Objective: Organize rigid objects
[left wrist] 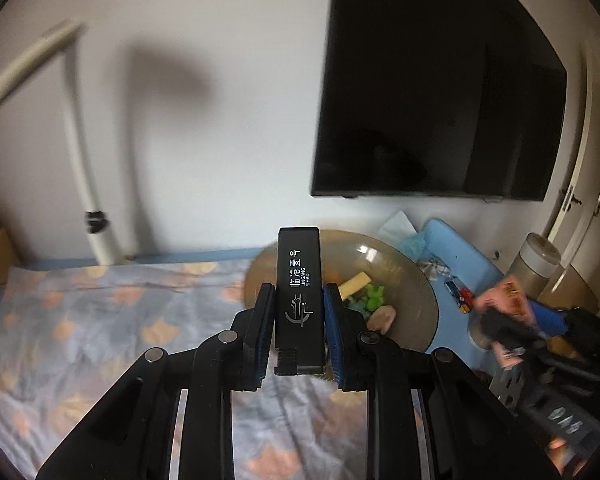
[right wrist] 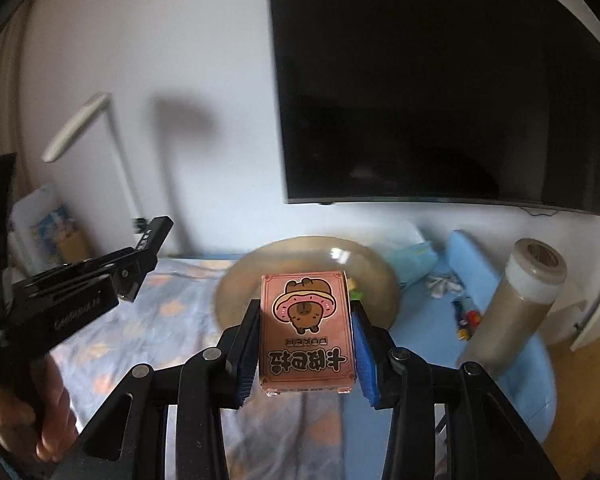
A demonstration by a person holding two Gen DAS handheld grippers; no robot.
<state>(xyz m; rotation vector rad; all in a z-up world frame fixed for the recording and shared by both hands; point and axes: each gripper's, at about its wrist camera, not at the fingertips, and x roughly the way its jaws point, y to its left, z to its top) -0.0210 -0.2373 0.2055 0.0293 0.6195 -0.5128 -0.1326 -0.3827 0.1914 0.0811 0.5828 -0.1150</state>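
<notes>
Pink card, printed with a cartoon bear, makes up the small box (right wrist: pixel 307 330) that sits upright between the right gripper (right wrist: pixel 306 340) jaws, pinched across its two narrow sides so the broad printed face stays toward the camera. It hangs in the air just short of the glass bowl (right wrist: pixel 236 280), and I judge the grip is chosen so the box can be lowered flat-end first into that bowl. The left gripper (left wrist: pixel 298 316) does much the same with a slim black lighter (left wrist: pixel 299 292): its jaws press on the long sides near the lower half, leaving the top free and pointing at the bowl (left wrist: pixel 420 280), which already holds a yellow block (left wrist: pixel 354 283), a green toy (left wrist: pixel 370 296) and some other small pieces (too blurred to name).

Both tools are raised above the bed sheet (left wrist: pixel 100 320) and aimed forward and slightly down toward the bowl, side by side. From the right wrist view the left gripper (right wrist: pixel 148 248) reaches in from the left edge, tilted upward, with the hand (right wrist: pixel 40 420) wrapped around its handle low in the corner. Beyond the bowl lie a blue mat (right wrist: pixel 512 360), an upright flask (right wrist: pixel 516 300) and a dark wall screen (right wrist: pixel 440 92).
</notes>
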